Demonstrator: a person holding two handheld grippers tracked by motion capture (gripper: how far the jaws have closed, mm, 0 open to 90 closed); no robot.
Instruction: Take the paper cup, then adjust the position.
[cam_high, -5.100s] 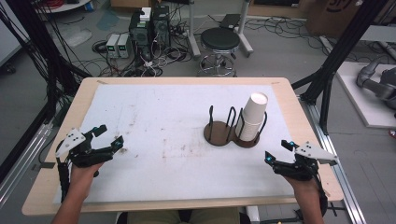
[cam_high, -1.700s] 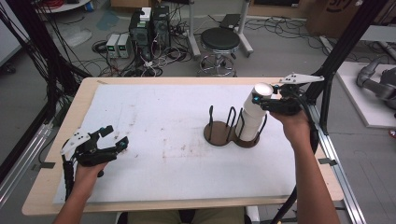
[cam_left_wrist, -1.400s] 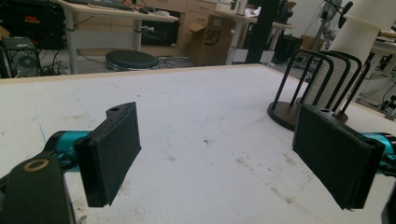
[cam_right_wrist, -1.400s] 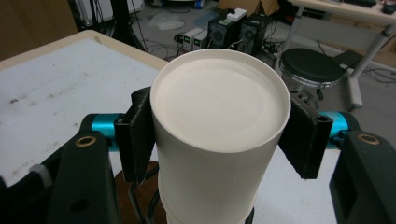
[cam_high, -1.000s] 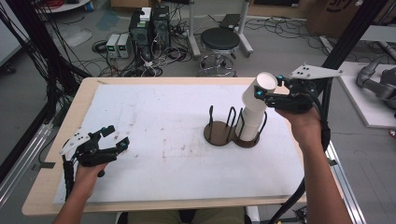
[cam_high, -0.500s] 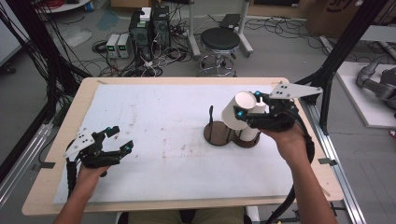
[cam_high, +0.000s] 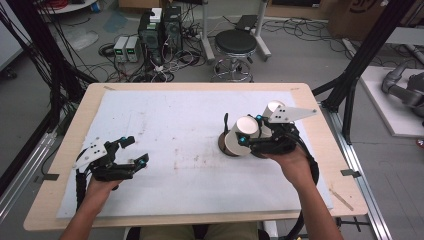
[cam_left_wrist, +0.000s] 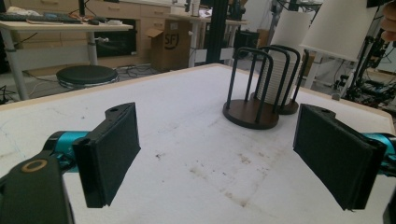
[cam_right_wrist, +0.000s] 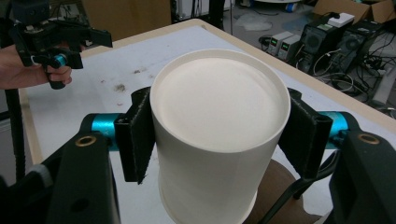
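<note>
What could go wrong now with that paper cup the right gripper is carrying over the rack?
The right gripper clamps the thin-walled paper cup by its sides, so squeezing may dent it. Lowering it over the empty wire holder, the rim might catch a wire and tip. The neighbouring cup stack stands close and could be knocked.

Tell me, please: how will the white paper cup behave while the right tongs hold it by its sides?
The paper cup looks thin-walled and probably light. Since the right tongs clamp it from two sides, hard squeezing would likely dent it. Its smooth, tapered wall may let it slip along the pads. Set down upside down, on its wider rim, it should stand fairly steadily.
</note>
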